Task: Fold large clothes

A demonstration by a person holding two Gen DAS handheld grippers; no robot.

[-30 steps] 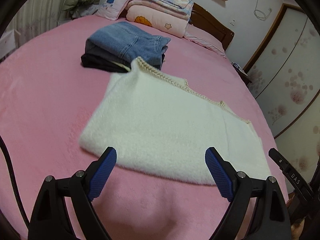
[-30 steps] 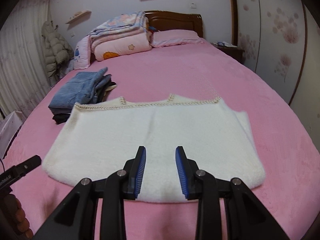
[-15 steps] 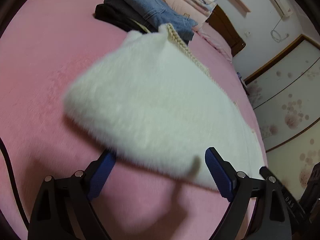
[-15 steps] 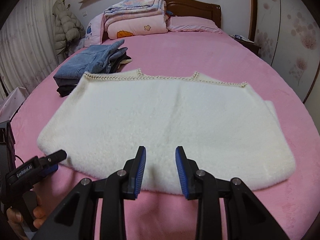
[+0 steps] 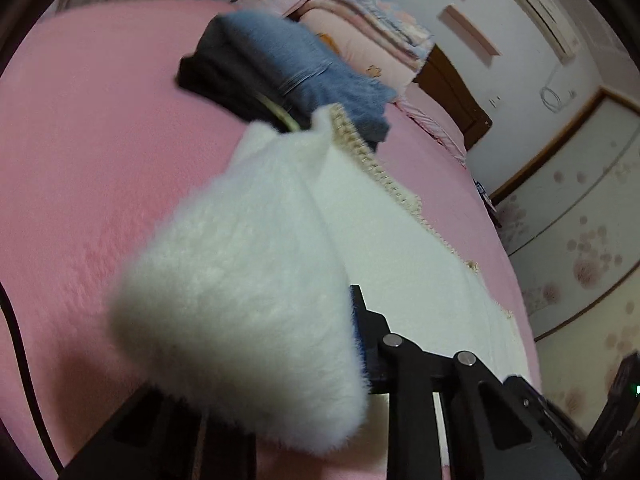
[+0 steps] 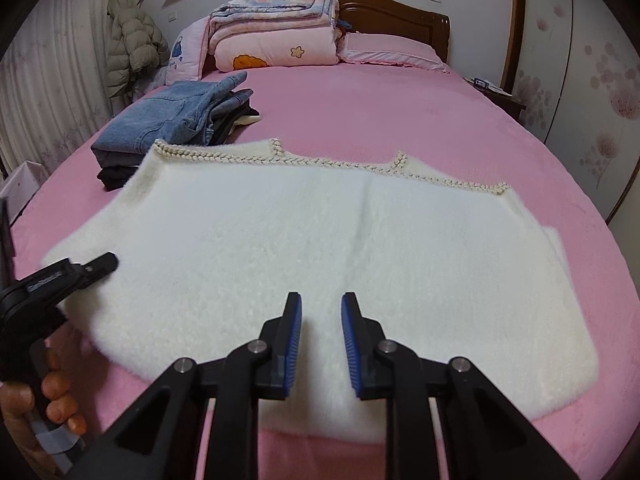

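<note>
White top point(image 6: 320, 248) lies flat on bed point(image 6: 400, 112), long axis side to side. Left claw point(image 5: 320, 340) closing on its near-left corner, fabric between jaws. Right claw point(image 6: 321, 340) closing over near hem, pads not gripping yet.

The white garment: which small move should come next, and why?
Probably finish closing the right gripper on the near hem. Its jaws are closing with a gap between the pads, over the white garment, while the left gripper, also closing, already has the fluffy corner bunched between its fingers.
</note>
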